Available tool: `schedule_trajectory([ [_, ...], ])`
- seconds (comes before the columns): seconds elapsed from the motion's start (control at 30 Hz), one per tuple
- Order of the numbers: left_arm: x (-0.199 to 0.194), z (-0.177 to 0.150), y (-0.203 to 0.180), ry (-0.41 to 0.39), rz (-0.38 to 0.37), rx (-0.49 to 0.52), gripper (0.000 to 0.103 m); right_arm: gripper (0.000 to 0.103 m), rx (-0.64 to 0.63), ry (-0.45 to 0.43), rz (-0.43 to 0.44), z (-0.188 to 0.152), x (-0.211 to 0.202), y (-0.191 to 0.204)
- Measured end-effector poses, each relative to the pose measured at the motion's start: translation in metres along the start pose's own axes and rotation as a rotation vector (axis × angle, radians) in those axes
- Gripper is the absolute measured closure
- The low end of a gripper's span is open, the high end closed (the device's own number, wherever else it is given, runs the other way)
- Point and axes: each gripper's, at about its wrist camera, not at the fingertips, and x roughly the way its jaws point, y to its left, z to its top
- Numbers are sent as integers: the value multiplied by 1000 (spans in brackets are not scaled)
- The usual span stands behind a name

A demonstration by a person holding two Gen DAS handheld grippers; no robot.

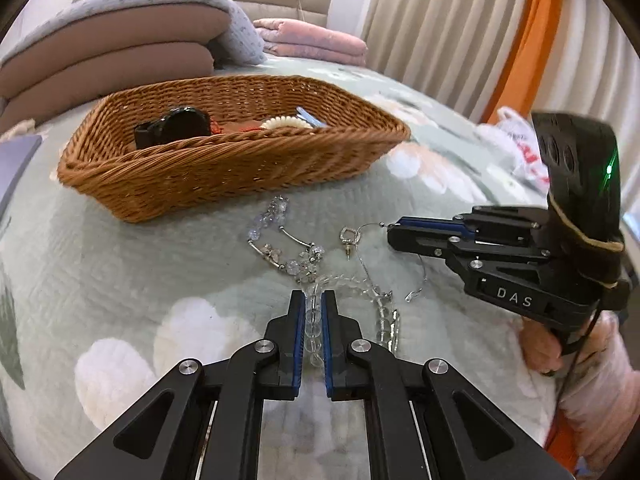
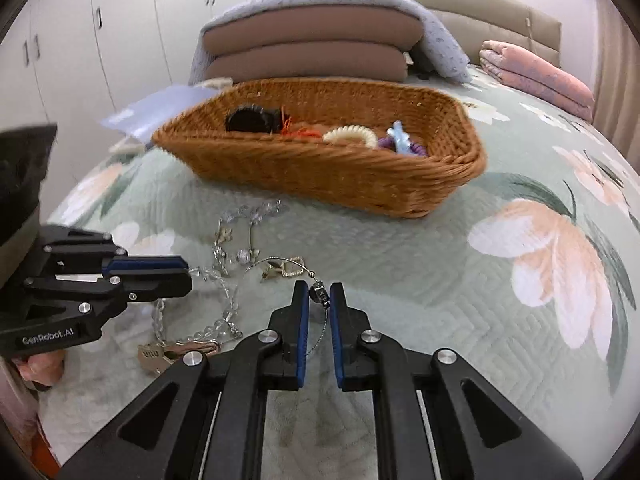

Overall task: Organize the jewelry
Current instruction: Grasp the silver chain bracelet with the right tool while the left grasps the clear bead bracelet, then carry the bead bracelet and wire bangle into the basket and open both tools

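Left gripper (image 1: 314, 300): fingers narrowly apart, straddling the bead strand (image 1: 352, 284); whether the pads press the beads, I cannot tell.
Right gripper (image 2: 319, 293): fingers nearly together about the wire hoop (image 2: 280, 266), its small dark clasp between the tips (contact unclear).
Jewelry: a tangled heap on the bedspread (image 2: 400, 264), just before the basket's near wall; crystal necklace (image 1: 280, 236) nearest the basket.
Basket (image 1: 224, 176): already holds a black item, a cream coil and a blue clip.
Judgement: each gripper takes a separate piece, probably to part the tangle before lifting.
Risk: thin wire may slip or drag neighbours.
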Motion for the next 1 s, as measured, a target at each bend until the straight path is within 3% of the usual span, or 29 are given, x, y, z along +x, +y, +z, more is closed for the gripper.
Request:
schedule_trajectory([
  [0.2,-23,0,6,-108,-121,-45,96,91,-3,-98,5,-2,-22,2],
  [0.6,-62,11,-5,-245,-233,-48,96,91,92,-192,42,-2,-47,-18],
  [0.83,-80,35,-16,-290,-205,-9,96,91,138,-255,86,2,-73,-24],
  [1.0,-93,65,-14,-342,-180,1,96,91,176,-328,120,26,-96,-31],
])
